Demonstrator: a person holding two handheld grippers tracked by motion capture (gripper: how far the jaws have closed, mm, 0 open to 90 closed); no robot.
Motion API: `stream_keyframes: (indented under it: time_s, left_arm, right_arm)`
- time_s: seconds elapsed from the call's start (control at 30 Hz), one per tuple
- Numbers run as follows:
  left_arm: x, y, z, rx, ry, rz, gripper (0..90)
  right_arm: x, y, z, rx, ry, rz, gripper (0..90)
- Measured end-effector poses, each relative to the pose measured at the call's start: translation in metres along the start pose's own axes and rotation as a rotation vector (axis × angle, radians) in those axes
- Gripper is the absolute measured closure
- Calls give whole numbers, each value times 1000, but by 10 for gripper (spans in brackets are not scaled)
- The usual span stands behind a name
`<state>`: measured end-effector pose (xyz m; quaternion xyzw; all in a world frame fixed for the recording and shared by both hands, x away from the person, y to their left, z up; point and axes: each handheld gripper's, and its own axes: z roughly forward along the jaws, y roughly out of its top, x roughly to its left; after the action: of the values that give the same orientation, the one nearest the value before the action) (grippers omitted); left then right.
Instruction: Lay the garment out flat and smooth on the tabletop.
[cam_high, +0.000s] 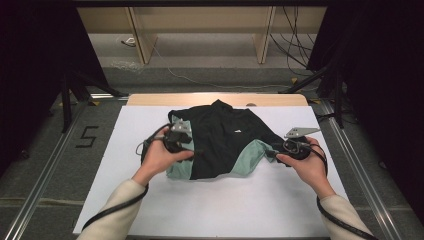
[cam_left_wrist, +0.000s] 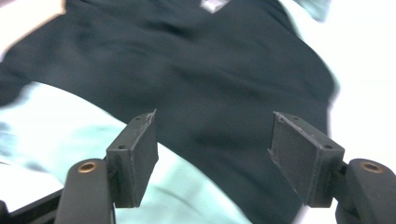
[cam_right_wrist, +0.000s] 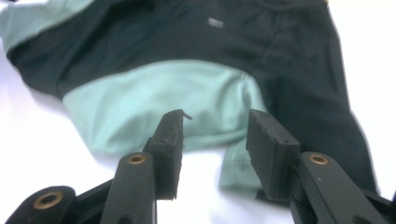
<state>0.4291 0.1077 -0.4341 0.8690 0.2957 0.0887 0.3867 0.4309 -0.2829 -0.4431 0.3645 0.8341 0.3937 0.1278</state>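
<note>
A person stands at the surface (cam_high: 125, 200), which is covered in white, with a black and pale green shirt (cam_high: 225, 137) lying partly folded near its middle, collar end pointing away from them. The garment is rumpled rather than flat: a green sleeve (cam_high: 250, 155) sticks out on the right, and green fabric also shows along the left edge.

The left gripper (cam_high: 192, 150) sits at the shirt's left side, low over the cloth. In the left gripper view its jaws stand well apart with the black body and green panel of the shirt (cam_left_wrist: 224, 84) beyond them; nothing is pinched between the pads, so it holds nothing. The right gripper (cam_high: 272, 154) is at the tip of the green sleeve. In the right gripper view its jaws are partly open, straddling the sleeve's end (cam_right_wrist: 233, 163), with the pads not pressing on the fabric as far as I can see.

To my eye this is folding work, at the step where both hands come in for a fresh grab on the two sides of the shirt. No hold has been taken on either side.

The next move, I'd judge, calls for each gripper to sink a little further so one pad slides under the cloth edge, then to close firmly on a single layer. The right one needs care: the sleeve end is narrow and bunched, and a shallow bite could slip off when lifted.
</note>
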Motion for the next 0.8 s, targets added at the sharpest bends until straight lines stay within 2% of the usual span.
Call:
stream_keyframes:
  time_s: [0.1, 0.17, 0.27, 0.37, 0.43, 0.5, 0.53, 0.67, 0.8]
  left_arm:
    - [-25, -8, 2, 5, -40, 64, 365]
    - [-36, -9, 6, 23, -51, 106, 380]
    - [-47, -13, 17, 25, -44, 139, 397]
    - [-51, -16, 28, 25, -30, 165, 400]
    - [-53, -18, 36, 42, -18, 172, 400]
    - [-54, -20, 43, 71, 8, 200, 398]
    - [-55, -20, 48, 85, 12, 212, 401]
    - [-55, -20, 57, 98, 31, 220, 451]
    - [-54, -18, 59, 93, 29, 206, 554]
  right_arm:
    - [9, -7, -1, 5, 17, 8, 569]
    - [21, -11, 4, 34, 38, -18, 569]
    - [39, -13, 12, 72, 72, -67, 568]
    - [56, -13, 21, 66, 115, -84, 560]
    - [64, -12, 27, 70, 125, -107, 551]
    - [71, -12, 33, 69, 129, -124, 535]
    - [73, -12, 35, 71, 128, -125, 524]
    - [81, -11, 48, 74, 107, -152, 489]
    - [83, -8, 58, 84, 87, -162, 501]
